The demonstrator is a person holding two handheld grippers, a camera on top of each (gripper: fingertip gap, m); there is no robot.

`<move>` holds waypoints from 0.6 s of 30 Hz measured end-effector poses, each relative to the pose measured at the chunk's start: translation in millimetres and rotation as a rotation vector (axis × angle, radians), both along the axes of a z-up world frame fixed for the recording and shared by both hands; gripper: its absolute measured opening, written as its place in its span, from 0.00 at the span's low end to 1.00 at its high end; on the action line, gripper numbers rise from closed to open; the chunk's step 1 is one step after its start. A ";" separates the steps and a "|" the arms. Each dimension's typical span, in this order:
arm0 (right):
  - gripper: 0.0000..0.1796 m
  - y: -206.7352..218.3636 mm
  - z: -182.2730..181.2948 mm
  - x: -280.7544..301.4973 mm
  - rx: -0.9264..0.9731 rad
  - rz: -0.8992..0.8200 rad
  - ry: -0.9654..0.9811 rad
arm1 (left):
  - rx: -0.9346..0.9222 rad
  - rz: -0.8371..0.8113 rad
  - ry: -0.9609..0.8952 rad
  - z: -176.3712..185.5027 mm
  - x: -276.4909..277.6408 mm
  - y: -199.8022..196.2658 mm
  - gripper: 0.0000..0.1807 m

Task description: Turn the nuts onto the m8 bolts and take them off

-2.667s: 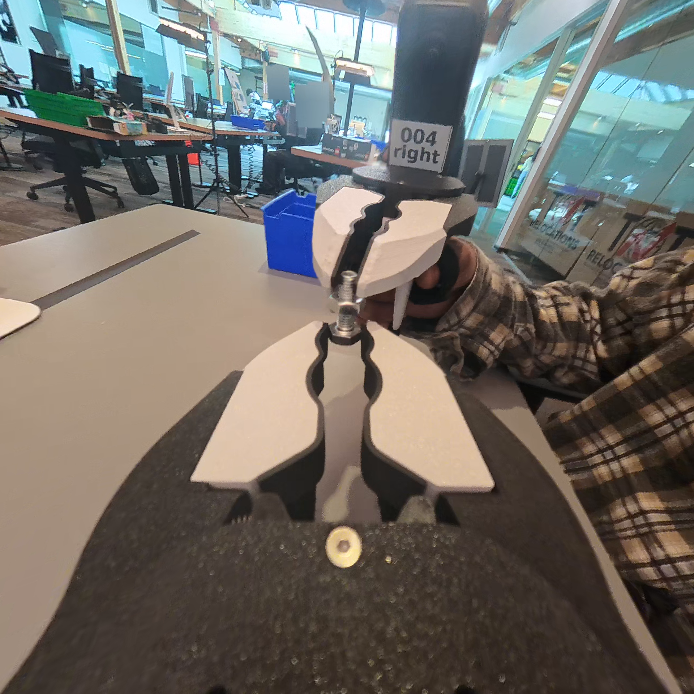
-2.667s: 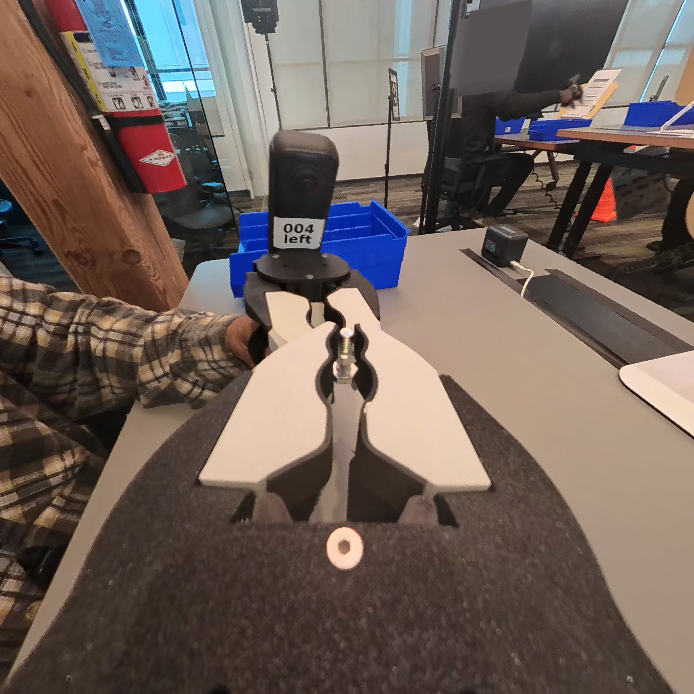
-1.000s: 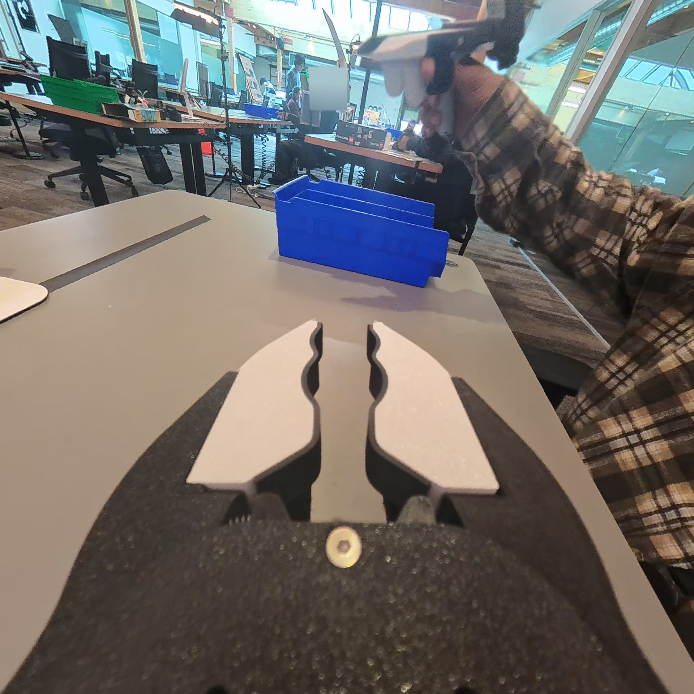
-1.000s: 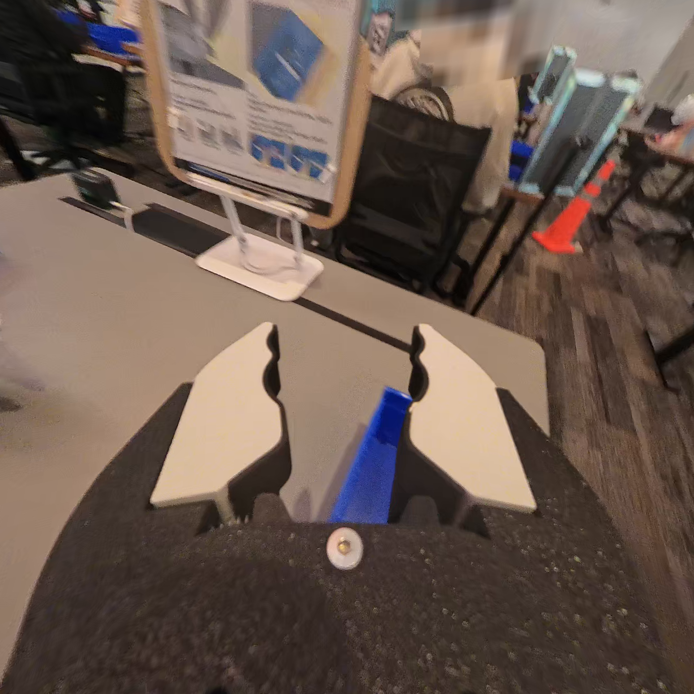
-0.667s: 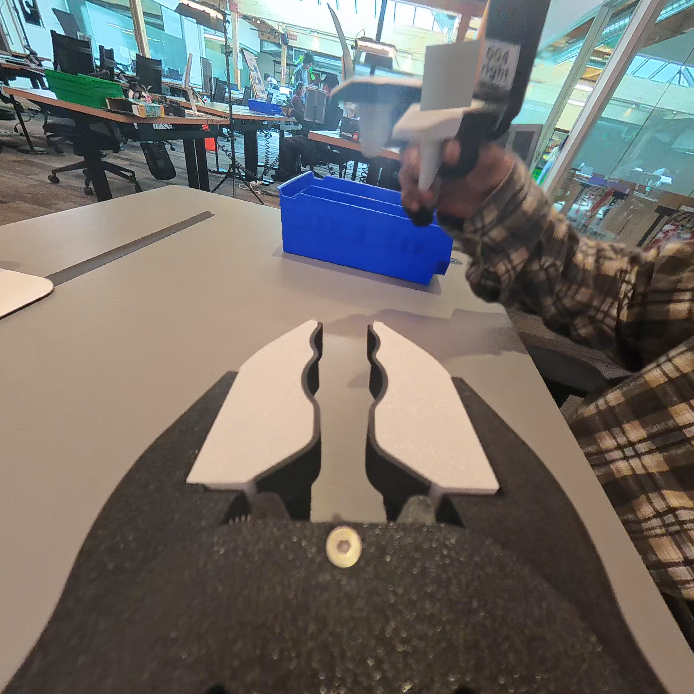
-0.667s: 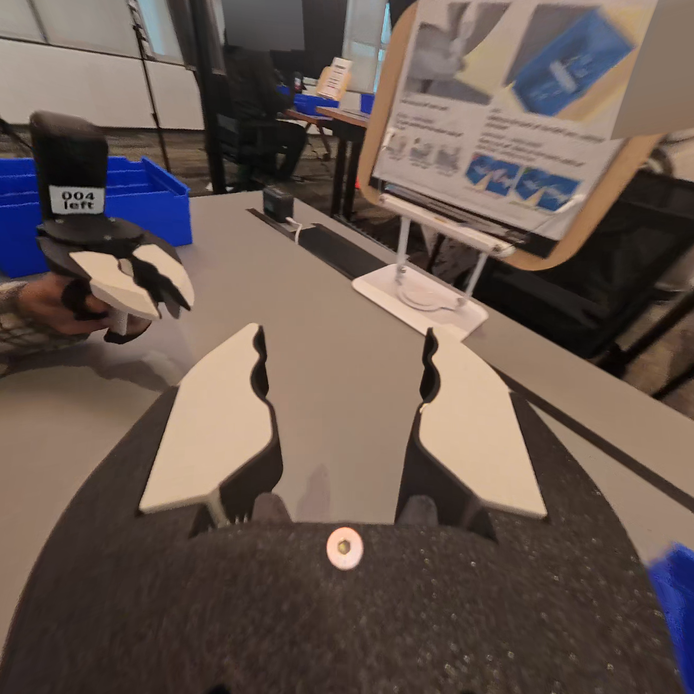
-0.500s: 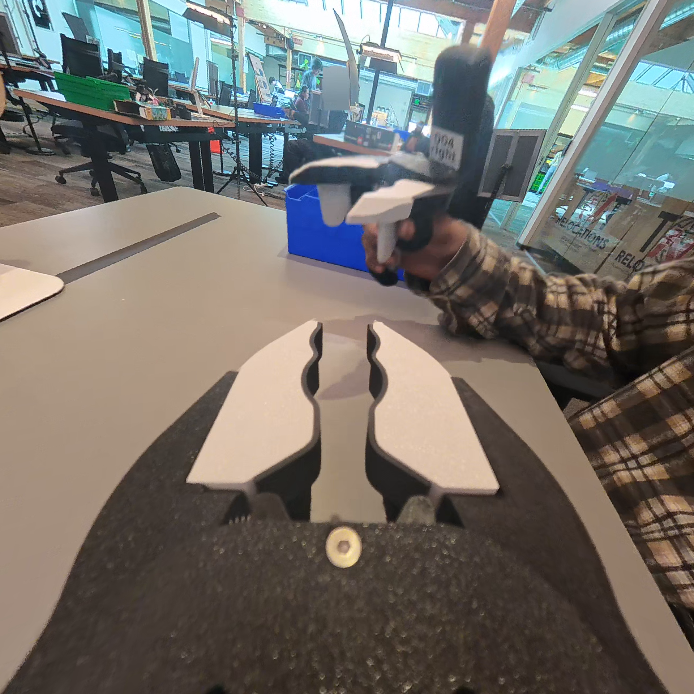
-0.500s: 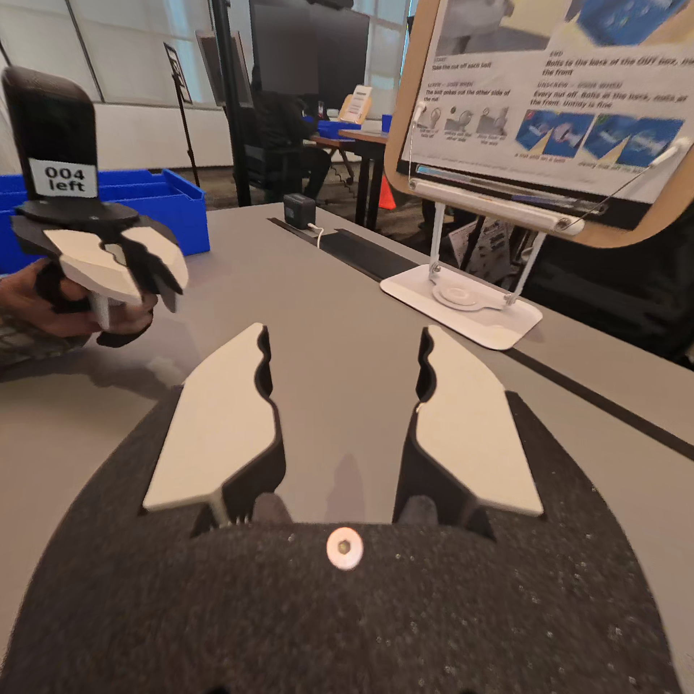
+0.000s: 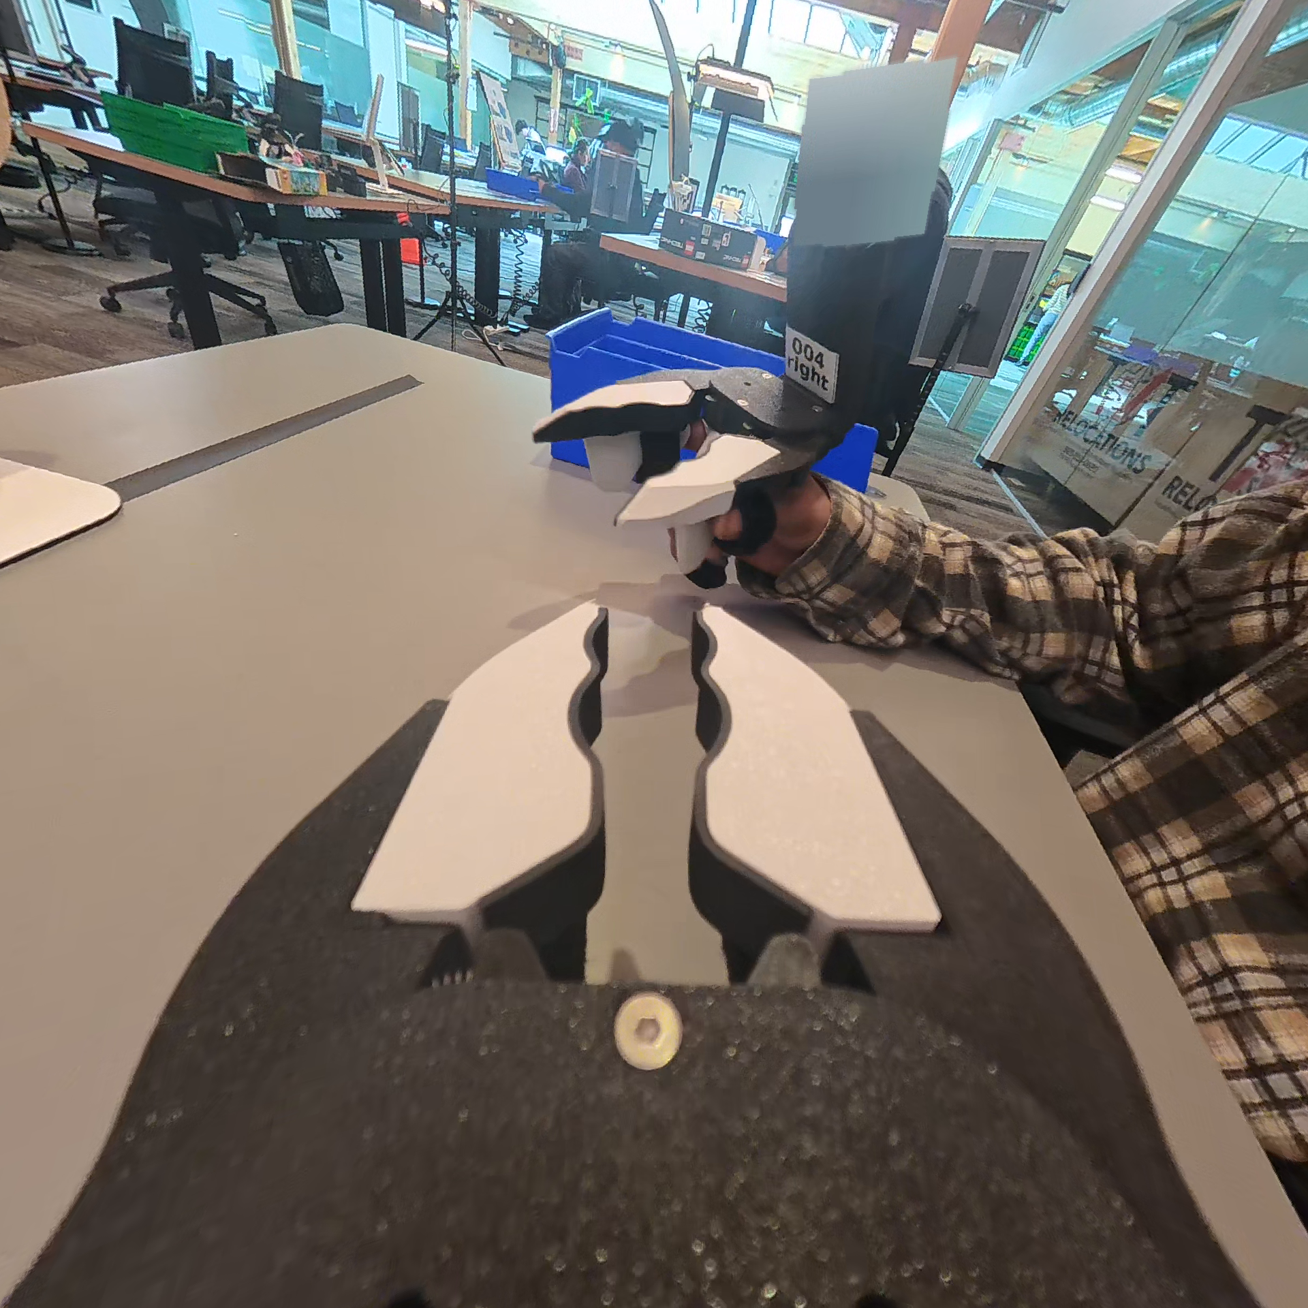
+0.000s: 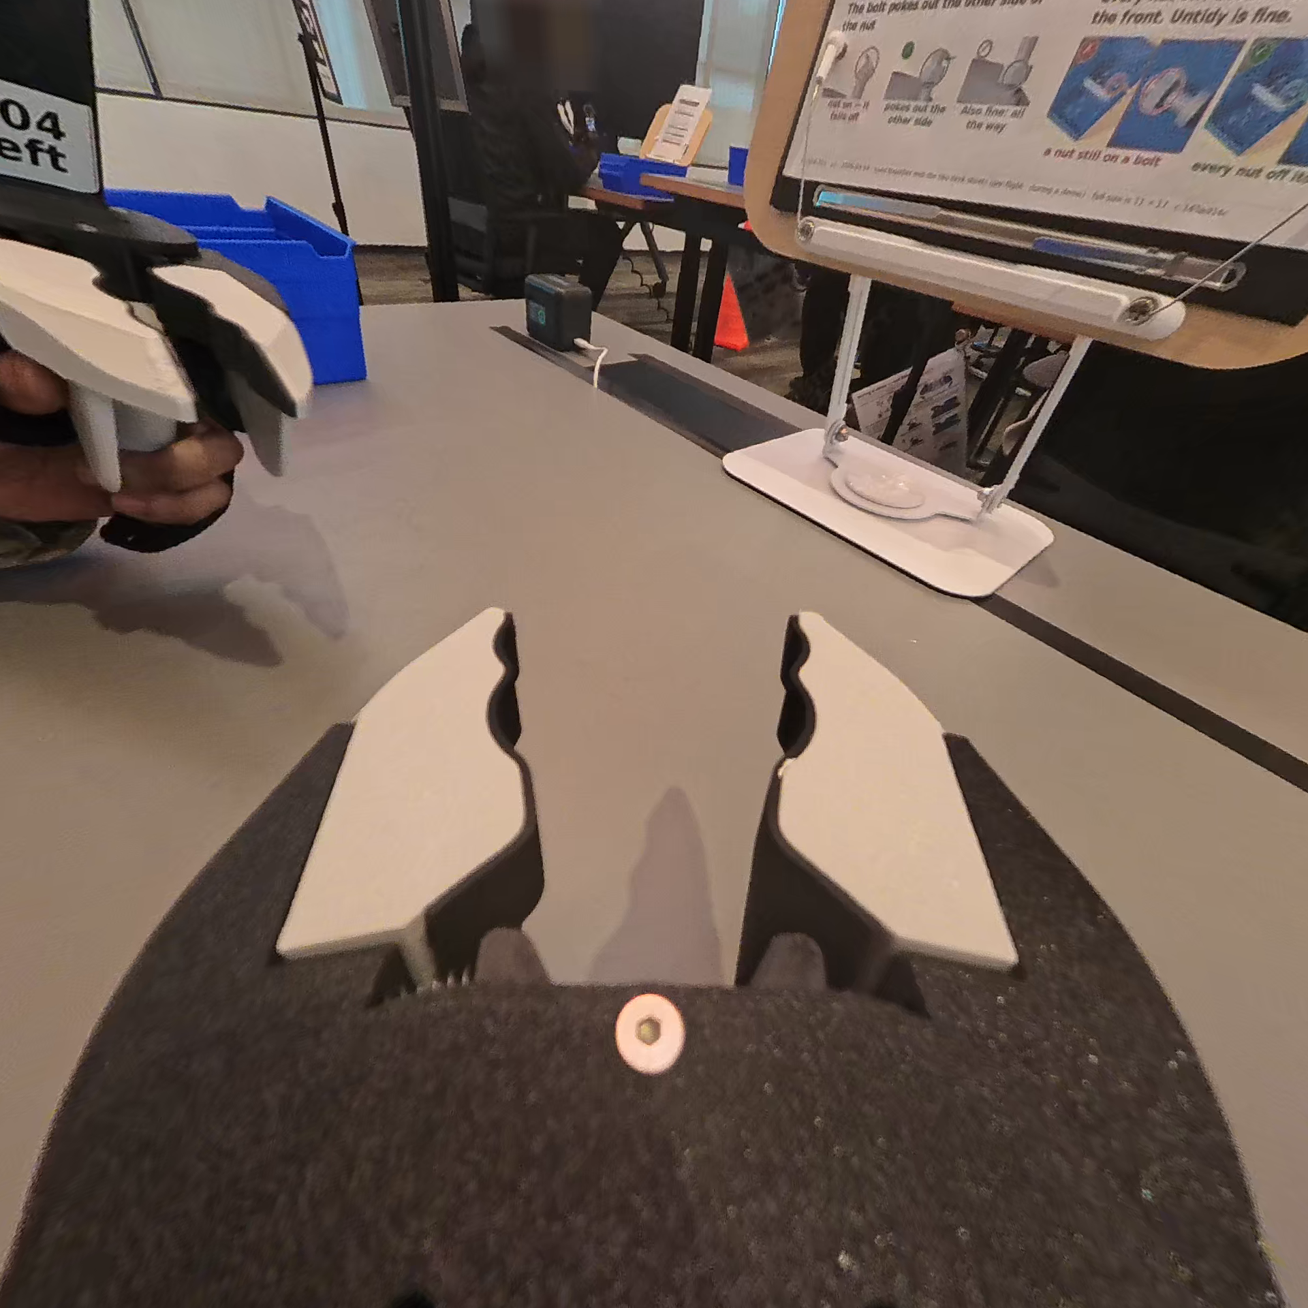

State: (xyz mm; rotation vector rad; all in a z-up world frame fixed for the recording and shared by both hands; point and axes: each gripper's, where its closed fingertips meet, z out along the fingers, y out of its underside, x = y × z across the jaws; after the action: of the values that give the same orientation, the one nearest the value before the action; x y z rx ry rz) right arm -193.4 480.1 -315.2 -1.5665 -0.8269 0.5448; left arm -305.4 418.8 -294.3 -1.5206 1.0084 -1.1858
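Observation:
No bolt or nut shows in either view. My left gripper [image 9: 650, 619] hovers low over the grey table [image 9: 283, 566], its jaws a narrow gap apart with nothing between them. It also shows at the upper left of the right wrist view [image 10: 244, 410], held by a hand. My right gripper [image 10: 650, 623] is wide open and empty above the table. In the left wrist view it [image 9: 580, 474] sits just beyond my left fingertips, turned on its side and pointing left, held by a hand in a plaid sleeve [image 9: 991, 601].
A blue bin [image 9: 637, 361] stands at the table's far edge, also in the right wrist view [image 10: 283, 283]; its inside is hidden. An instruction board on a white stand [image 10: 885, 509] stands to the right. A black strip with a small charger [image 10: 559, 311] crosses the table.
2.7 s ago both grippers held a bolt with a nut between them. The right gripper swung away, opened, and came back down near the left gripper. Both are now empty.

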 end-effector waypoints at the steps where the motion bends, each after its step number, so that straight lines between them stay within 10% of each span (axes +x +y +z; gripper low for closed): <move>1: 0.40 -0.8 -0.4 -1.1 0.000 0.004 0.000 | -0.003 0.003 -0.001 -0.3 -0.8 0.9 0.12; 18: 0.40 -6.3 -1.9 -7.2 -0.022 0.033 0.000 | 0.123 0.336 -0.068 105.6 -127.7 -1.4 0.12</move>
State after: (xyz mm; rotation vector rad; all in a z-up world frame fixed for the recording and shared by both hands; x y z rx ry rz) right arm -200.6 473.7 -317.1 -1.5750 -0.8499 0.5794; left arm -433.2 417.4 -188.8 -1.4726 0.7310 -0.9148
